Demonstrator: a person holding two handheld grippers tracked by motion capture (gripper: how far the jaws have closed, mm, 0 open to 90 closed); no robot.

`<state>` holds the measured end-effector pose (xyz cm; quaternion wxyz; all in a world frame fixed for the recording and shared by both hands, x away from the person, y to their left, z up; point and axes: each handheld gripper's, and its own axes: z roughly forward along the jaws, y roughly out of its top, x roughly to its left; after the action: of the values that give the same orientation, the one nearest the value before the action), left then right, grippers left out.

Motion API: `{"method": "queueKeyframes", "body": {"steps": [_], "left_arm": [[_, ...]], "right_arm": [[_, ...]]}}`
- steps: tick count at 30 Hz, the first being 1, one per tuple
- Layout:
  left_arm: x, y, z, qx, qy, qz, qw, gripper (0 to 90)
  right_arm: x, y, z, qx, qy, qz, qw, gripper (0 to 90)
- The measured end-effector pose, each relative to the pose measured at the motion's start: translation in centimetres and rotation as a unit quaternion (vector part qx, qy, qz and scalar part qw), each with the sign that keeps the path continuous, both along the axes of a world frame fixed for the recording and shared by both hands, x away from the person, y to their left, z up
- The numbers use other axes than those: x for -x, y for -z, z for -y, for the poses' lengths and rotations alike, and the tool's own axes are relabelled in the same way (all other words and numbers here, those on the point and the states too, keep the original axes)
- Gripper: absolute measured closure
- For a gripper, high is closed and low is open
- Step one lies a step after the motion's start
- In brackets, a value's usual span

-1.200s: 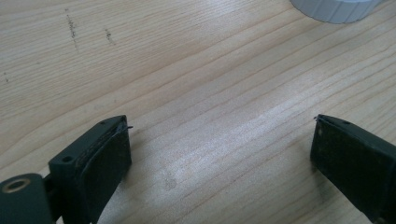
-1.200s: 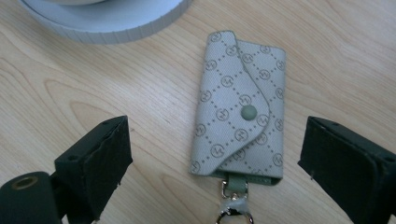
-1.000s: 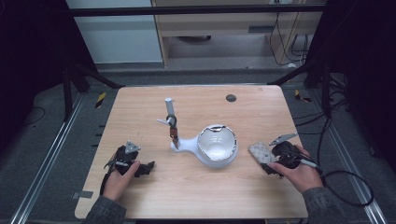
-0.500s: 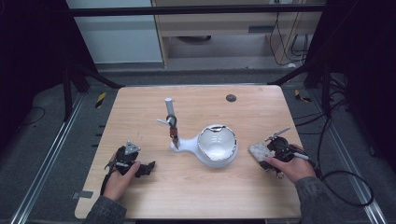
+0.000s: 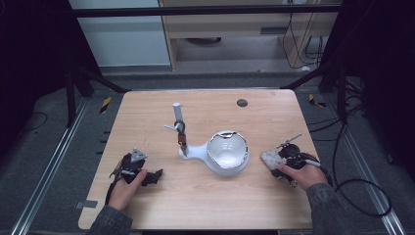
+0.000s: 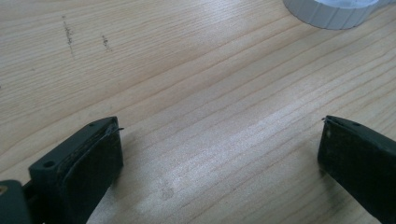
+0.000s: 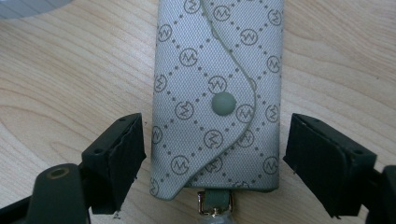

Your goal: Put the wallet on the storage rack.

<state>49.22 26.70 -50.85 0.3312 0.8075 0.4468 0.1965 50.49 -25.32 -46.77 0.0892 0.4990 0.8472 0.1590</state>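
We're at a pale wood-grain table (image 5: 205, 196) in a dim room. Right gripper (image 7: 212, 154) has just been closing its jaws around a grey woven key pouch (image 7: 217, 93) lying flat at the table's right, left of our right hand; small gaps remain on both sides. It's stitched in diamonds, repeating circled "M" logos, round snap, brass clasp. Left gripper (image 6: 219, 154) rests wide open over bare wood, near left. A glossy white bowl (image 5: 227, 152) sits mid-table.
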Motion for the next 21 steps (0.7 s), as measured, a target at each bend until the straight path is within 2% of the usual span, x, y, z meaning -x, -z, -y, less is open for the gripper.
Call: {"method": "queueKeyframes", "body": {"steps": [15, 19, 21], "left_arm": [[0.0, 0.0, 0.0, 0.0, 0.0, 0.0, 1.0, 0.0], [0.0, 0.0, 0.0, 0.0, 0.0, 0.0, 1.0, 0.0], [0.0, 0.0, 0.01, 0.0, 0.0, 0.0, 1.0, 0.0]], "right_arm": [[0.01, 0.53, 0.16, 0.003, -0.001, -0.006, 1.0, 27.6], [0.19, 0.05, -0.04, 0.024, -0.02, 0.006, 0.9995, 29.9], [0.27, -0.09, -0.08, 0.024, -0.024, 0.009, 0.9994, 30.0]]}}
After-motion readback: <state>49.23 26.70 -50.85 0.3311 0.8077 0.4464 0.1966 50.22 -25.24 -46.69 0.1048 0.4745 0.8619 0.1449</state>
